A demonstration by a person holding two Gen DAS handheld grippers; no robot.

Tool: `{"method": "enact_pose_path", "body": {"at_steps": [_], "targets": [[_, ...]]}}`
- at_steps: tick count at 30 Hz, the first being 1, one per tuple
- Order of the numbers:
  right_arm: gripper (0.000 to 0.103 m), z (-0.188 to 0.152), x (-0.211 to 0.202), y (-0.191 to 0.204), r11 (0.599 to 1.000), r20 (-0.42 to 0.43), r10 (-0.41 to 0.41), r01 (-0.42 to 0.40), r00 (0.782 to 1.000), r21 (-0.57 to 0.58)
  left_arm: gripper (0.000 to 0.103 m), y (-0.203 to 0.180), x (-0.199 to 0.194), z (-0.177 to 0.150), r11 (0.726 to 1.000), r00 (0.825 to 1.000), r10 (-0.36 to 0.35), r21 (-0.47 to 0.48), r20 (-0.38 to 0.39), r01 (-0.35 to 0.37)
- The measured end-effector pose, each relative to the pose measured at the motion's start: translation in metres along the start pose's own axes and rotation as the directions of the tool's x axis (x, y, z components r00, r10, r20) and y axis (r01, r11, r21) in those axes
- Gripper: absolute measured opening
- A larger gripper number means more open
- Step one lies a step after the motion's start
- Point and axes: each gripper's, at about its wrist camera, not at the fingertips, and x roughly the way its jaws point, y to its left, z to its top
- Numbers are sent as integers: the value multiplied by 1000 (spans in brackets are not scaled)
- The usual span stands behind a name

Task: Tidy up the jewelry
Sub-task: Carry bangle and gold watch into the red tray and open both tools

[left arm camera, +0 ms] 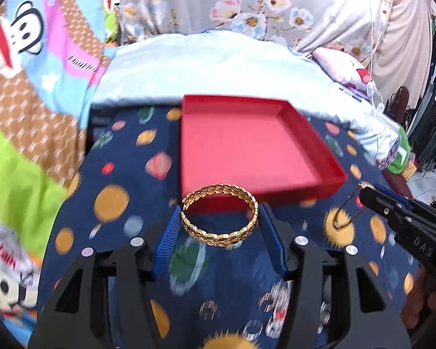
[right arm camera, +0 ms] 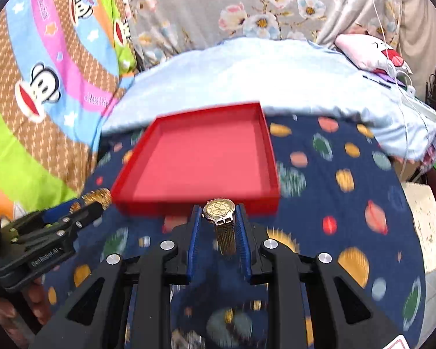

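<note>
Both tools hang just short of the red tray's (left arm camera: pixel 276 195) near wall, the tray lying straight ahead on the planet-print tabletop (left arm camera: pixel 116 180). The left tool (left arm camera: pixel 219 221) pinches a gold bangle (left arm camera: pixel 219 216) across its width, ring held flat. The right tool (right arm camera: pixel 219 221) clamps a gold watch (right arm camera: pixel 219 210) at the case, strap dangling below.

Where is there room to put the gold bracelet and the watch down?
The red tray is bare inside, wall to wall. Blue cloth right of it is free too. The tray's near edge is crowded: both tongs hold the bracelet and watch there.
</note>
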Motion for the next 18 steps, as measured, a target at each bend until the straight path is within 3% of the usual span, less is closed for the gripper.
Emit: {"method": "enact_pose_path", "body": {"at_steps": [10,18], "targets": [[22,98,75,-6,1000,12,13,-12,1000,-21,53,-11,74,94,1000,999,-7,26,40,6],[22,124,144,-16,1000,-48,11,-11,999,-9,53,-12,138,130,1000,1000,-17,26,15,16]]}}
